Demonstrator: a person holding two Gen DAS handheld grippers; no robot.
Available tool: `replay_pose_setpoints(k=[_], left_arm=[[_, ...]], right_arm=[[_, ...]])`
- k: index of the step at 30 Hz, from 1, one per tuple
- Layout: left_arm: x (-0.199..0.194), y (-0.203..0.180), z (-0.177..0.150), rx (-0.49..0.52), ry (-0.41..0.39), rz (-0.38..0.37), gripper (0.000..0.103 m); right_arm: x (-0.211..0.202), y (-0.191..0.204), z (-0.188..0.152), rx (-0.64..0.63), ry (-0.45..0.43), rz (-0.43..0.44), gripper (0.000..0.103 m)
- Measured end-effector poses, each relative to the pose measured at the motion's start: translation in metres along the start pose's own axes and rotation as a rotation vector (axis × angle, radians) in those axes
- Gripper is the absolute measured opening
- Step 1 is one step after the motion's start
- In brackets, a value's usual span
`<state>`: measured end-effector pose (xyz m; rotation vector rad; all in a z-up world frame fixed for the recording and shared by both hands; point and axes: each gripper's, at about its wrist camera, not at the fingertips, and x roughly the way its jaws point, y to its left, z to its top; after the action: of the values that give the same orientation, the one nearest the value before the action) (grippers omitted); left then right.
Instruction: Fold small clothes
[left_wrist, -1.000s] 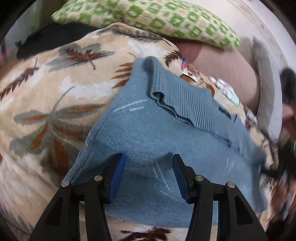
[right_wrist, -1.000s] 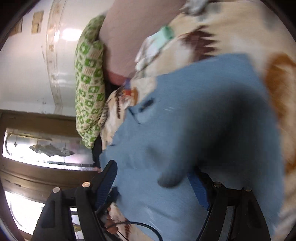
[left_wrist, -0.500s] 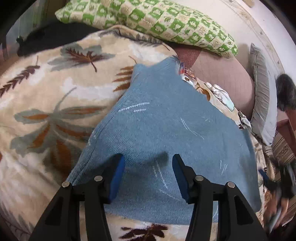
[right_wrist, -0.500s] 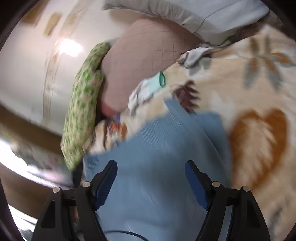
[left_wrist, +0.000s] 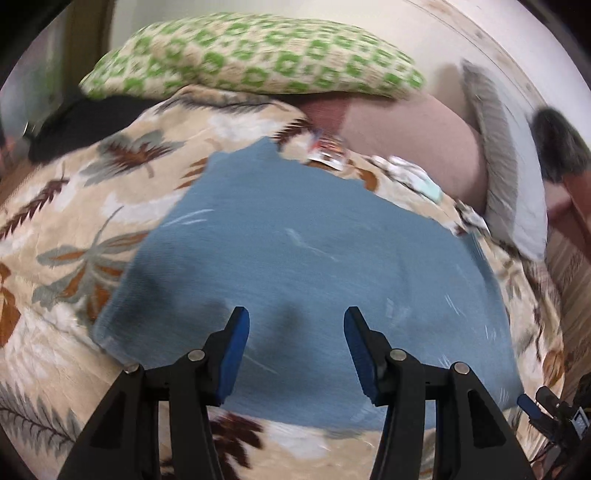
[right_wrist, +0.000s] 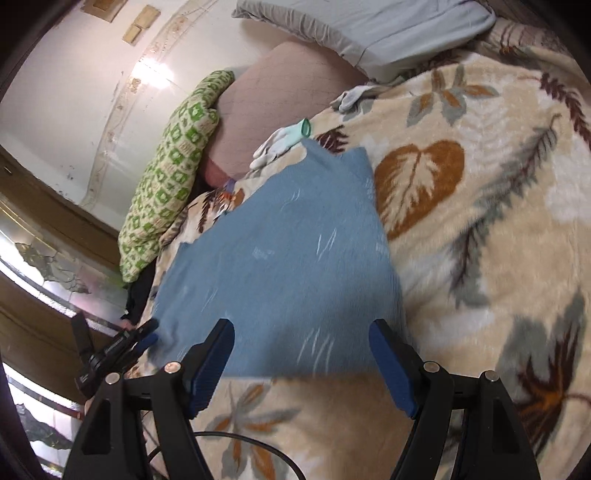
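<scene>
A blue knit garment (left_wrist: 306, 258) lies flat and folded on a leaf-patterned blanket (left_wrist: 74, 229). It also shows in the right wrist view (right_wrist: 280, 266). My left gripper (left_wrist: 295, 350) is open and empty, just above the garment's near edge. My right gripper (right_wrist: 301, 365) is open and empty, over the garment's near edge from the other side. The left gripper shows at the left edge of the right wrist view (right_wrist: 125, 343), and the right gripper at the lower right of the left wrist view (left_wrist: 546, 417).
A green checked pillow (left_wrist: 258, 59) and a pink cushion (left_wrist: 413, 136) lie at the head of the bed. A grey pillow (left_wrist: 509, 173) stands at the right. White gloves (right_wrist: 284, 140) and a small packet (left_wrist: 328, 155) lie beyond the garment.
The right gripper let go of the garment's ribbed end, which now lies flat. Both grippers have pulled back a little toward the near edge.
</scene>
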<state>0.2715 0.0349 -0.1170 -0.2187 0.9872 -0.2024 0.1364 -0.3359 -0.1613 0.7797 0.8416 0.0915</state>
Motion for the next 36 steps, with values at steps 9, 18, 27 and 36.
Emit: replay_pose_setpoints(k=[9, 18, 27, 36], left_arm=[[-0.026, -0.06, -0.029, 0.16, -0.033, 0.012, 0.075], [-0.046, -0.044, -0.087, 0.115, -0.042, 0.045, 0.076], [-0.103, -0.035, -0.131, 0.142, -0.131, 0.092, 0.076], [-0.102, -0.024, -0.168, 0.243, -0.142, 0.11, 0.076]], right_arm=[[-0.027, 0.016, -0.036, -0.066, -0.005, -0.015, 0.078], [-0.049, 0.024, -0.067, -0.081, -0.017, 0.041, 0.078], [-0.06, 0.034, -0.102, -0.176, 0.003, 0.045, 0.078], [-0.067, 0.031, -0.118, -0.185, 0.005, 0.072, 0.078]])
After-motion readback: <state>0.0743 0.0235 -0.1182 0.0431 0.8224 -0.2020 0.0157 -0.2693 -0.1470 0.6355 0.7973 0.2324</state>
